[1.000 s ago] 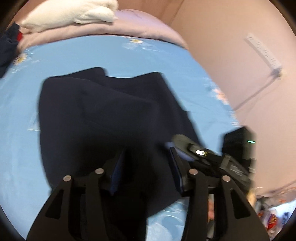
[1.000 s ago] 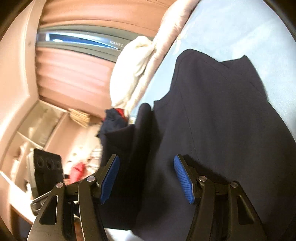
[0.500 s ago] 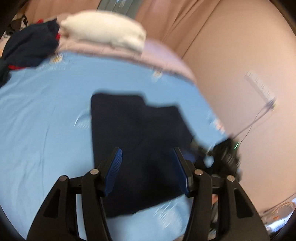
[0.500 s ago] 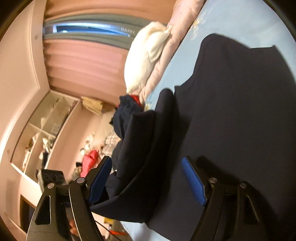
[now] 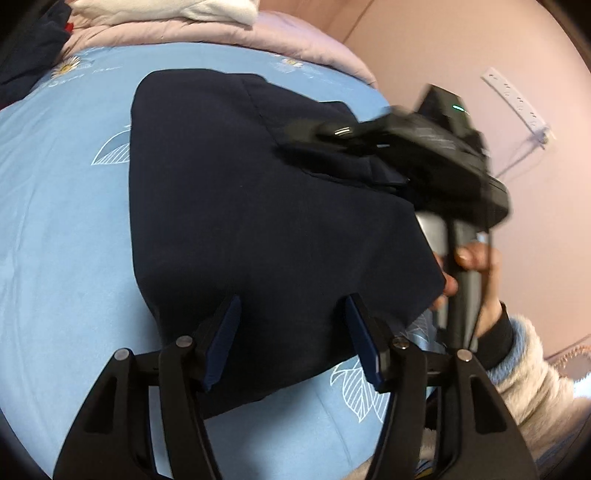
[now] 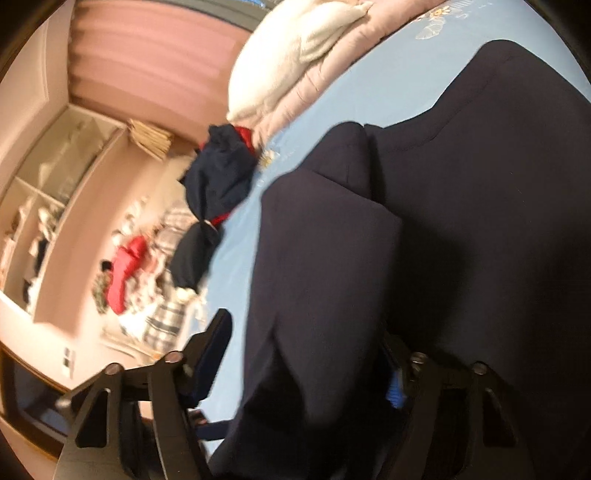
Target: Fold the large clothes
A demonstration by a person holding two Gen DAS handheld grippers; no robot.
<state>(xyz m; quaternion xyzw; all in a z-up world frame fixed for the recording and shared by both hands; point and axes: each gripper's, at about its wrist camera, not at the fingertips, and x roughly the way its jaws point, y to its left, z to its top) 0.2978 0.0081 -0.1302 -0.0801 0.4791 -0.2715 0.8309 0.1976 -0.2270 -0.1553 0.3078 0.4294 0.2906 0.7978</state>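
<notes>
A dark navy garment (image 5: 258, 203) lies folded on the light blue bedsheet (image 5: 55, 221). My left gripper (image 5: 291, 332) hovers over its near edge; the jaws are opening and nothing is pinched between them. Farther right, a hand (image 5: 476, 258) in a fluffy sleeve holds the other gripper over the garment's right side. In the right wrist view a raised fold of the garment (image 6: 325, 258) runs between the jaws of my right gripper (image 6: 306, 362). Those jaws are closing. The left finger (image 6: 214, 350) still stands apart from the cloth; the right pad is mostly hidden by it.
A white pillow (image 6: 288, 62) and a pink quilt (image 5: 221, 33) lie at the head of the bed. A heap of dark and red clothes (image 6: 218, 173) sits at the bed's far corner. A pink wall with a socket strip (image 5: 513, 99) is on the right; shelves (image 6: 55, 166) stand beyond the bed.
The left gripper has come lower and closer to the garment's near edge. The right gripper has rolled, moved over the garment's right side, and its jaws widened then narrowed around the raised fold.
</notes>
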